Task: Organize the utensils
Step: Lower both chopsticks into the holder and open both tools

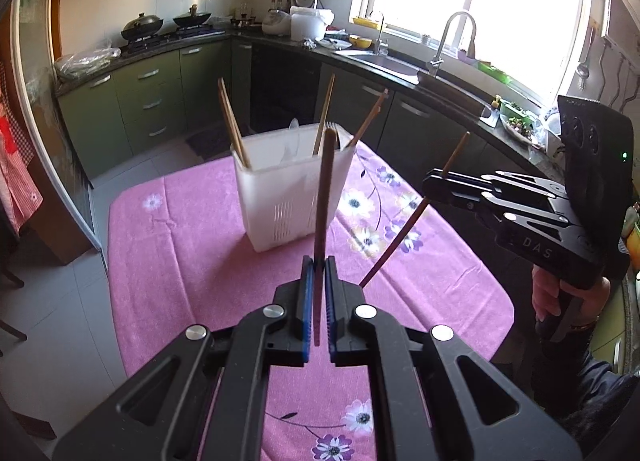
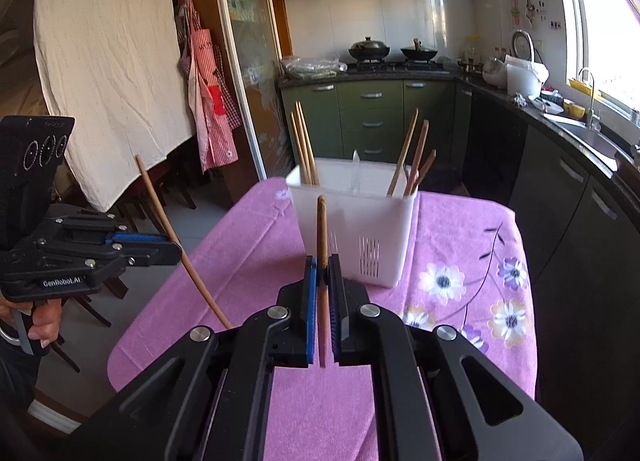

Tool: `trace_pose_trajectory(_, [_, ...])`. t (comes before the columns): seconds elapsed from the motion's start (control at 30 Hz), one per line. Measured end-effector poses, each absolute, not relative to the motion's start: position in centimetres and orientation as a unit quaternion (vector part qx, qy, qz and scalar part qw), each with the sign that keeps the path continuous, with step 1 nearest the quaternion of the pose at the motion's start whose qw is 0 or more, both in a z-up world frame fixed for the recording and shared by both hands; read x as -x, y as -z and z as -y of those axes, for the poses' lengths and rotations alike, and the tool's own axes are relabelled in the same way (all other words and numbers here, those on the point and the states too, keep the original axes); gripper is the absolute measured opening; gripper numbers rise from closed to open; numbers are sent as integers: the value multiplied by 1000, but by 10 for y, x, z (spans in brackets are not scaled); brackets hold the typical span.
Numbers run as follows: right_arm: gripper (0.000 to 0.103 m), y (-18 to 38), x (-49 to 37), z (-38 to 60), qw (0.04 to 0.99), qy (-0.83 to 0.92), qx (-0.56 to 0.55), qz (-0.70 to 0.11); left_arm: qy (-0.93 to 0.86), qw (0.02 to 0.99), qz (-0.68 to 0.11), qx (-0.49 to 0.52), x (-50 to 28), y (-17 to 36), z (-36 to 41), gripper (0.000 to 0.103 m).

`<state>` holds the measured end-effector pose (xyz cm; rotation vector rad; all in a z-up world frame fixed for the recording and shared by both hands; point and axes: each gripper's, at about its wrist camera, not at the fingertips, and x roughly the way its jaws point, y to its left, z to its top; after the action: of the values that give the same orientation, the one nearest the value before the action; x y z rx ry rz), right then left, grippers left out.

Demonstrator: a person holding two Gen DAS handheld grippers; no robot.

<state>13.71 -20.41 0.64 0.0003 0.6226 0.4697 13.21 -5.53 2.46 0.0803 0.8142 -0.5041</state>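
Nearest the left wrist camera, the black two-finger left gripper with blue ribbed pads is clenched on a long brown wooden chopstick, pinched low on its shaft so that most of its length stands up in front of the lens. The black right gripper is clamped likewise on a second brown wooden chopstick, and the left camera shows that stick held aslant, sticking out above and below the fingers. With grips this far from the middle, either stick could pivot between the pads or slide if the squeeze slackens, then drop onto the pink flowered tablecloth below or roll off the table. Both tools hover near each other on the near side of the table, so the two free ends could cross and knock one another when they move in together. Further on stands the white slotted plastic utensil basket, upright on the cloth, with bundles of chopsticks leaning at its left and right ends and a pale spoon handle between them. The basket looks light, I judge, so a tip catching its rim or those leaning sticks could tilt it or flick them out. Beyond it lie only the dark kitchen counter and cabinets.
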Motion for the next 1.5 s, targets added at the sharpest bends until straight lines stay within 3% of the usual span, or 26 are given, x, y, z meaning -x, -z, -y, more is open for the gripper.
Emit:
trace_pose_trajectory(0.37, [6, -108, -178, 212, 937, -248, -22, -244, 233, 920, -311, -51, -169, -120, 73, 6])
trace_pose_trajectory(0.67, [6, -165, -224, 227, 959, -203, -38, -196, 204, 938, -277, -37, -218, -138, 80, 6])
trace_pose_trajectory(1.03, [7, -107, -286, 217, 946, -178, -21, -270, 171, 935, -309, -36, -272, -84, 88, 6])
trace_pose_trajectory(1.33, [7, -62, -297, 201, 933, -184, -8, -309, 171, 915, -363, -40, -269, -35, 88, 6])
trace_pose_trajectory(1.4, [9, -59, -296, 200, 933, -183, -5, -310, 171, 914, -366, -42, -268, -32, 85, 11])
trace_pose_trajectory(1.5, [14, -60, -288, 200, 935, -184, -3, -303, 169, 918, -357, -38, -258, -34, 80, 26])
